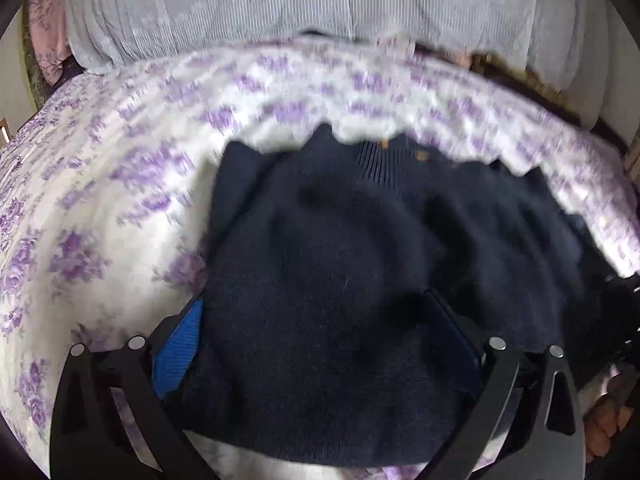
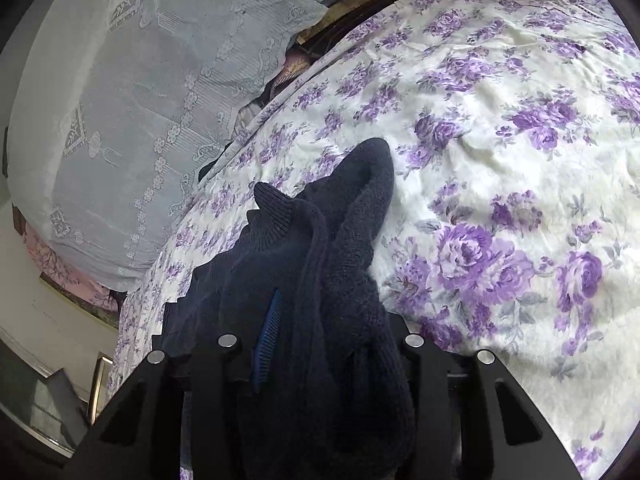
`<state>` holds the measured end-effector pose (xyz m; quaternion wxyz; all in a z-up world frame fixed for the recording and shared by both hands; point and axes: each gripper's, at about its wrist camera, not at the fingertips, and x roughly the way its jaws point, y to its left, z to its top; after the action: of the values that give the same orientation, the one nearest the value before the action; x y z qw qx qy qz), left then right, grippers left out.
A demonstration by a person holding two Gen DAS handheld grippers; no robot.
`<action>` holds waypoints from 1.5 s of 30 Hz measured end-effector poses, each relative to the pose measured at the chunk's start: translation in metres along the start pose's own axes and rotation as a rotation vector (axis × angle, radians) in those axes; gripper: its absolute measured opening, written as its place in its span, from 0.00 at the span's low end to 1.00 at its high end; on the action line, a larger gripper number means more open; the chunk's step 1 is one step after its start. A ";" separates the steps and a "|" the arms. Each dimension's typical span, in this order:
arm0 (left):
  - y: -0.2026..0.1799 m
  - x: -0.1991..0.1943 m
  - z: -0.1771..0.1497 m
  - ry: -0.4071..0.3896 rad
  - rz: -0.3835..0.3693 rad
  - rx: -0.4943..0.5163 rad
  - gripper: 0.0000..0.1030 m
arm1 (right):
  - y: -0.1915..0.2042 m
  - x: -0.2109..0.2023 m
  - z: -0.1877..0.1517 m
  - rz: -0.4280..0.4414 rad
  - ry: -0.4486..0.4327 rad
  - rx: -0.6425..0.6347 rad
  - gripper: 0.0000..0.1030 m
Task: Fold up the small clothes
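Observation:
A small dark navy knitted sweater (image 1: 340, 272) lies on a bed sheet with purple flowers (image 1: 100, 220). In the left wrist view my left gripper (image 1: 316, 320) stands wide open over the sweater's near part, its blue pad (image 1: 180, 348) at the sweater's left edge. In the right wrist view a bunched-up part of the sweater (image 2: 320, 280), with a sleeve and ribbed cuff, runs between the fingers of my right gripper (image 2: 320, 344). The fabric hides whether the fingers press on it. A thin strip of blue pad (image 2: 266, 340) shows.
White lace-covered pillows (image 2: 120, 120) lie along the head of the bed (image 1: 280, 8). The floral sheet (image 2: 500, 160) spreads wide to the right of the sweater. A pink cloth (image 1: 48, 28) and a floor edge (image 2: 48, 320) show at the far left.

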<state>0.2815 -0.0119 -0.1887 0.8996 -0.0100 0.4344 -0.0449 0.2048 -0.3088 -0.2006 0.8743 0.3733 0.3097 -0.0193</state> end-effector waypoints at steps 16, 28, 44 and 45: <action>0.061 -0.009 0.000 -0.027 0.029 0.003 0.96 | 0.024 -0.021 -0.005 -0.036 -0.085 -0.063 0.20; 0.075 -0.017 0.019 -0.030 0.043 0.050 0.96 | 0.093 -0.033 0.005 -0.074 -0.116 -0.165 0.19; 0.076 -0.003 0.045 -0.066 -0.024 0.060 0.96 | 0.207 -0.021 -0.038 -0.035 -0.106 -0.371 0.19; 0.073 -0.001 0.048 -0.071 -0.035 0.067 0.96 | 0.213 -0.018 -0.041 -0.030 -0.098 -0.381 0.19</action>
<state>0.3239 0.0601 -0.1619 0.9133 0.0108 0.4001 -0.0749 0.2251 -0.1314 -0.0763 0.9428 0.1951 0.2703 0.0085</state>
